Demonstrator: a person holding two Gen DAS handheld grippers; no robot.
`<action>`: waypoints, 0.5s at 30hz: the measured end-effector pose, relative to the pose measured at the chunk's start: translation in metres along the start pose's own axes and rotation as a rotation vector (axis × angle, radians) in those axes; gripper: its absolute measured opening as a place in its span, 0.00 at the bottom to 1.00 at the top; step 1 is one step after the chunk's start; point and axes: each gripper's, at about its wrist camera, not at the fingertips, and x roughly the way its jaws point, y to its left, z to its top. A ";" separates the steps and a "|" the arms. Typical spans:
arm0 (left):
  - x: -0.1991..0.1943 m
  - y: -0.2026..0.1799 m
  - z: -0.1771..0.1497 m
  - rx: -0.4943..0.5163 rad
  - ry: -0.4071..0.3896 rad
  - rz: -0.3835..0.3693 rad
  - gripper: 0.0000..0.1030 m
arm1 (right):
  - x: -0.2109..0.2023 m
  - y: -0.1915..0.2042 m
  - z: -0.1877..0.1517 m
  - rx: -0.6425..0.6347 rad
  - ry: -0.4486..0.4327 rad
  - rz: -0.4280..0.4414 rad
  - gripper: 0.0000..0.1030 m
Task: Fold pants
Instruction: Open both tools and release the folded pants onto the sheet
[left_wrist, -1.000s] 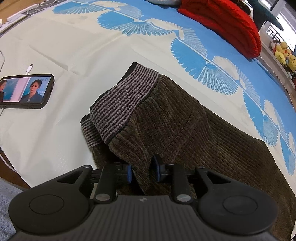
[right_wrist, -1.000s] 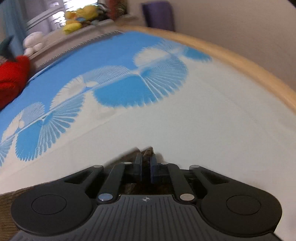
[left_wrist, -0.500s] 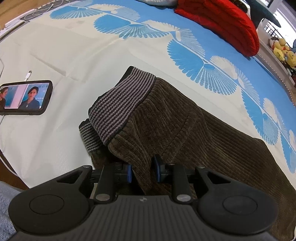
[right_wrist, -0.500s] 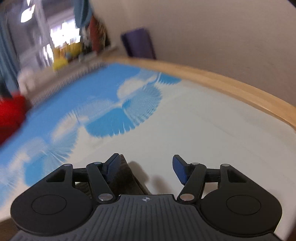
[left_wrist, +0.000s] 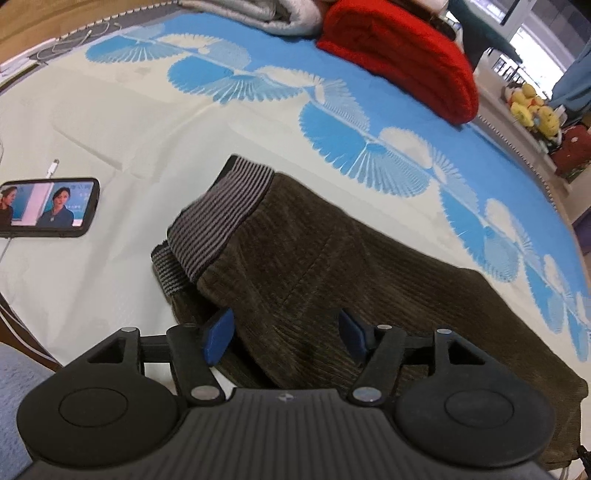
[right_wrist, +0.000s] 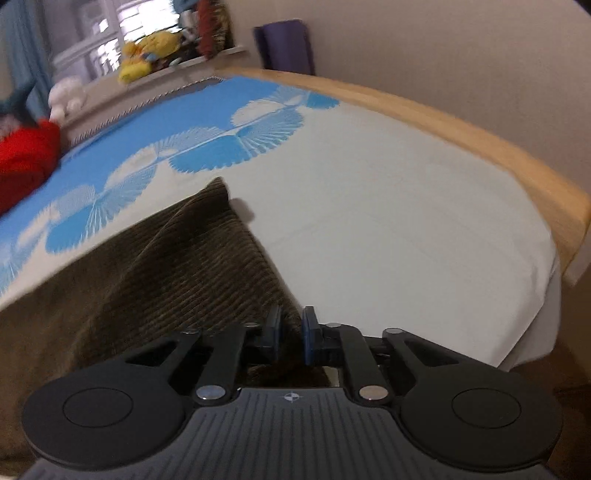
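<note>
**Left wrist view: waist end released, right tongs re-gripping the leg end**

Left wrist view: left tongs (left_wrist: 284, 334) have just been opening; they stand apart, the brown fabric lying loose between the blue pads (left_wrist: 218, 336) with neither pad pressing on it. Right wrist view: right tongs (right_wrist: 290, 334) have just been closing and are now clamped on the near corner of the pants (right_wrist: 177, 266) at the leg end.

Step in hand, as judged: first lengthwise fold laid, right hand taking a fresh hold for the next fold.

To do it well:
- Check that the right pads hold every layer at the corner, not the top one only; the picture does not settle this.
- Lift the leg end low and carry it toward the waistband (left_wrist: 221, 214), keeping the far and near edges parallel.
- Left tongs should pin or re-grip the waist end so that the stack does not slide on the smooth sheet (left_wrist: 92, 147).
- Keep clear of the phone (left_wrist: 44, 206) lying to the left.

Thing: dark olive-brown corduroy pants, ribbed, soft and thick; grey-and-black striped elastic waistband, its upper layer slightly offset from the lower. They lie across the near pale part of the bed, waist to the left, legs to the right. The surface bulges a little near the waist. A red blanket (left_wrist: 402, 55) lies at the far side, well apart.
</note>
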 end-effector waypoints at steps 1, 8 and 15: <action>-0.003 0.000 0.000 -0.001 -0.007 -0.001 0.67 | -0.005 0.003 0.002 -0.014 -0.005 -0.002 0.11; -0.010 0.000 0.000 -0.006 -0.018 -0.005 0.67 | -0.041 -0.025 0.013 0.104 -0.038 0.086 0.10; -0.014 -0.002 -0.005 0.014 -0.015 -0.004 0.67 | -0.009 -0.039 -0.019 0.222 -0.037 -0.061 0.56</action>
